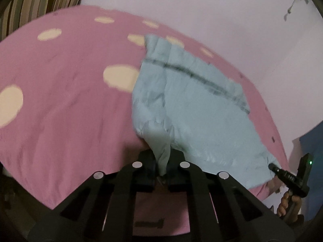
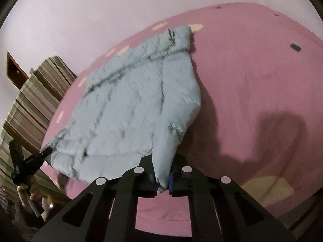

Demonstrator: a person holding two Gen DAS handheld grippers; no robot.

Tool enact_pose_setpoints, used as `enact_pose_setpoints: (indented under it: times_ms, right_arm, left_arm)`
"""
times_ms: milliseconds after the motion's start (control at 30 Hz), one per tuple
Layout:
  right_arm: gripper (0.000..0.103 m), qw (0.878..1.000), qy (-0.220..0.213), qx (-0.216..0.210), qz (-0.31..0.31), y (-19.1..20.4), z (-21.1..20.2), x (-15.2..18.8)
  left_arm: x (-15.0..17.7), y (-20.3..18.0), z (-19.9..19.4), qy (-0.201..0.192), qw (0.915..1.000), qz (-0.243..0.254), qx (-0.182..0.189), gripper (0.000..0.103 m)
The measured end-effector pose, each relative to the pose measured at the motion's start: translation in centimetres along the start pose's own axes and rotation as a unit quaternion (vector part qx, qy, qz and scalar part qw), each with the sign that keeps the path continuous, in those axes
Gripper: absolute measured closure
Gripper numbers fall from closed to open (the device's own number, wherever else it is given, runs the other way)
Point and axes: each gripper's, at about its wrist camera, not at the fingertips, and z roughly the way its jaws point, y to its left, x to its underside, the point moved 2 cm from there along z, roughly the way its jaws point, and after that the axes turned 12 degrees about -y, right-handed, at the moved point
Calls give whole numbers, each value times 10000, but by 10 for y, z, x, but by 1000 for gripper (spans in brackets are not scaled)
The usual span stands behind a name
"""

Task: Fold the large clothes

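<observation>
A pale blue quilted jacket (image 1: 193,104) lies on the pink bed sheet (image 1: 66,104), its near edge lifted. My left gripper (image 1: 162,161) is shut on one near corner of the jacket, the cloth bunched between its black fingers. My right gripper (image 2: 162,175) is shut on the other near corner of the jacket (image 2: 129,109). Each gripper shows in the other's view: the right gripper (image 1: 272,166) at the jacket's right corner, the left gripper (image 2: 45,152) at its left corner. The far end with the collar rests flat on the bed.
The pink sheet (image 2: 252,92) with cream spots covers the bed up to a pale wall (image 1: 201,6). A striped curtain (image 2: 30,100) hangs at the left. A person's hand (image 1: 286,203) holds the right gripper's handle. Something blue (image 1: 313,151) stands at the right edge.
</observation>
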Motion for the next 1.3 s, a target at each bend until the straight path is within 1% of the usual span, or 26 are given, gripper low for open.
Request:
enact_pose_setpoints:
  times_ms: [100,200,267,333,400,500,533,633,767,867,900,967,1000,1033,1133,1167,1200,1233,1300]
  right_arm:
    - [96,9997,-203,-153,26,8,-2,-22]
    - [97,9989,-362,-279,67,12,9,-52]
    - [97,9984,-462,-325,74,14,20,-73]
    - [96,9979,-554,-311,77,15,37,-99]
    - [96,9975,-576,-354,208,13,60,-124]
    - [97,9975,-586,-253,311,10,97,-156]
    - [97,9976,-556,-227,357,8,112,-165]
    - [97,9980,-428,-84,465,2,154,-183]
    - [96,9983,-188,106,541,-7,198,-190]
    - [96,9979,27,162,632,-16,223,-187]
    - [94,9977,34,143,668,-18,225,-186]
    - [92,9974,-37,74,711,-20,221,-188]
    - [88,9974,-110,25,707,-20,216,-190]
    - [83,9974,-175,-27,704,-20,211,-192]
    - [75,9967,-315,-153,726,-21,194,-195]
    - [74,9966,-348,-172,730,-21,189,-195]
    - [70,9963,-425,-171,730,-23,182,-196]
    - [63,9961,-488,-145,723,-24,178,-197]
    - [57,9950,-651,-39,756,-29,168,-200]
  left_arm:
    - [-25,-11,3,-231,9997,66,85,97]
    - [-57,-25,20,-435,9987,249,90,97]
    - [-80,-33,40,-547,9979,334,78,97]
    - [-100,-38,63,-595,9975,376,35,97]
    - [-120,-40,89,-611,9973,407,-37,97]
    - [-141,-40,124,-564,9976,378,-131,97]
    - [-150,-38,142,-537,9978,346,-189,97]
    - [-164,-34,183,-387,9982,316,-316,97]
    - [-162,-29,230,-82,9969,564,-541,97]
    - [-159,-25,248,112,9970,589,-488,96]
    - [-161,-24,249,106,9972,574,-472,93]
    - [-166,-24,242,-22,9980,543,-334,76]
    - [-170,-25,236,-134,9982,533,-259,59]
    - [-172,-25,231,-221,9981,529,-237,46]
    - [-182,-24,214,-519,9969,511,-285,34]
    - [-185,-23,208,-616,9965,495,-274,34]
    - [-187,-20,201,-699,9961,477,-260,32]
    - [-189,-18,199,-717,9960,467,-270,32]
    - [-187,-10,192,-697,9962,414,-318,31]
